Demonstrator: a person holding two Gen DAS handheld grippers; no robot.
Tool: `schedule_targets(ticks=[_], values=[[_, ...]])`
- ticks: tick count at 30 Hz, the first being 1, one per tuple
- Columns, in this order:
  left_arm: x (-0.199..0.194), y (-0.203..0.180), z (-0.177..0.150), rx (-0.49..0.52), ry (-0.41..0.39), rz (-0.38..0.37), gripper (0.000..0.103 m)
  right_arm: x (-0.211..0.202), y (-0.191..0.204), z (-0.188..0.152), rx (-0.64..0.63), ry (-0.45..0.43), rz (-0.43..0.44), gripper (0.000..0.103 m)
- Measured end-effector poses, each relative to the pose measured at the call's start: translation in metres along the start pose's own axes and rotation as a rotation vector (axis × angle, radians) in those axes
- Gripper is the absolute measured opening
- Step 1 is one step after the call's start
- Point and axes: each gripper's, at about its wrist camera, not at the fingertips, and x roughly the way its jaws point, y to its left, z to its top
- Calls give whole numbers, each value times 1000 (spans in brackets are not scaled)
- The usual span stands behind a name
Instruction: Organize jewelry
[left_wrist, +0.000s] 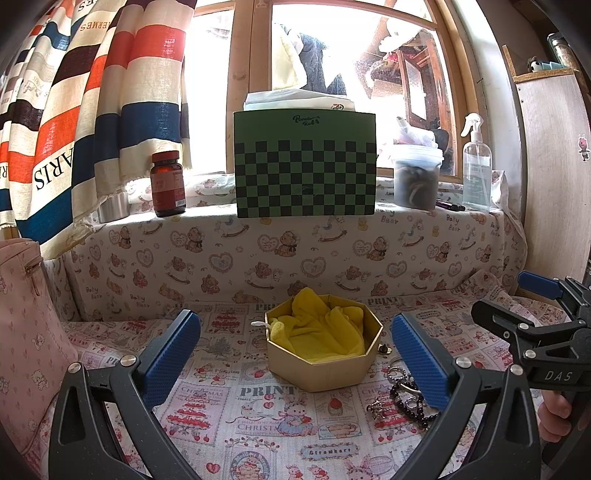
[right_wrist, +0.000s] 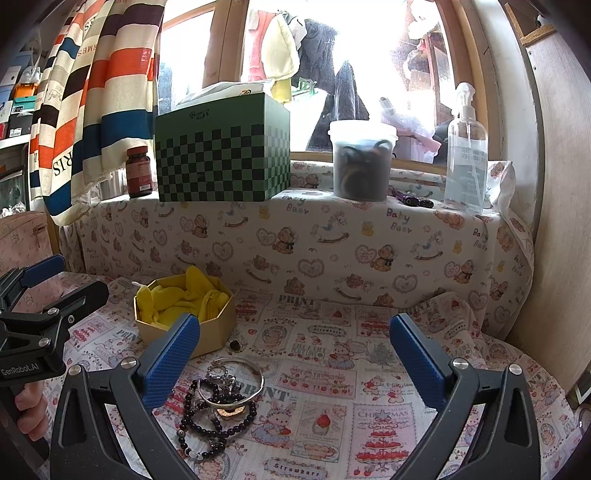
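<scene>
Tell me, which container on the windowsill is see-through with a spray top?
The tall clear spray bottle at the far right; the amber pill bottle and the lidded tub have no sprayer.

Daylight blows out the window (left_wrist: 332, 55) behind the green box (left_wrist: 306, 164); fisheye edges curve, corners darken.

A gold octagonal box (left_wrist: 320, 360) sat open, lined with crumpled yellow cloth (left_wrist: 317, 328), straight ahead between the wide-spread fingers of the left gripper (left_wrist: 295, 363). The jewelry lay loose outside it: a dark beaded bracelet (right_wrist: 214, 424), a silver bangle (right_wrist: 231, 384) overlapping it, and a small dark stud (right_wrist: 234, 345) just beside the box, all near the right gripper's (right_wrist: 295, 363) left finger (right_wrist: 171, 363).
</scene>
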Motion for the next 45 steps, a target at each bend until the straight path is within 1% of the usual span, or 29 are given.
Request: schedule_targets(ticks=[19, 20, 21, 23, 24, 26, 28, 29, 30, 31, 33, 34, 35, 37, 38, 39, 41, 43, 45], values=[[2, 3, -2, 8, 11, 8, 103, 2, -1, -2, -1, 6, 5, 103], [3, 2, -1, 22, 11, 12, 103, 2, -2, -3, 1, 11, 6, 103], [2, 0, -1, 57, 1, 26, 103, 3, -2, -3, 4, 18, 8, 103], [-1, -4, 0, 96, -31, 52, 103, 5, -3, -3, 13, 36, 13, 103], [-3, -5, 1, 98, -36, 45, 103, 6, -5, -4, 20, 45, 14, 103], [-6, -6, 2, 100, -39, 7, 102, 9, -6, -2, 31, 57, 14, 103], [-7, -9, 2, 113, -30, -33, 95, 11, -9, -3, 50, 69, 21, 103], [-6, -11, 2, 123, -20, -43, 88, 11, -12, -3, 64, 76, 22, 103], [-5, -14, 2, 132, -6, -52, 77, 13, -14, -3, 76, 85, 19, 103], [-1, -16, 1, 137, 19, -70, 70, 15, -17, -4, 95, 97, 16, 103], [9, -18, 0, 139, 105, -121, 31, 21, -24, -4, 132, 127, 16, 103], [14, -17, 0, 123, 152, -157, 24, 25, -28, -5, 152, 146, 13, 103], [21, -12, 0, 77, 212, -214, 18, 28, -32, -6, 172, 165, 9, 103], [37, -6, -2, -10, 338, -351, 11, 35, -38, -7, 202, 196, 13, 103], [43, -5, -3, -35, 380, -397, 9, 37, -40, -8, 212, 209, 16, 103], [47, -5, -5, -51, 409, -425, 9, 39, -41, -9, 220, 222, 17, 103], [52, -8, -9, -56, 446, -444, 9, 42, -42, -10, 229, 237, 24, 103], [56, -13, -13, -45, 461, -416, 9, 43, -41, -11, 233, 247, 30, 103], [56, -17, -16, -19, 450, -372, 10, 44, -41, -12, 235, 258, 38, 103]])
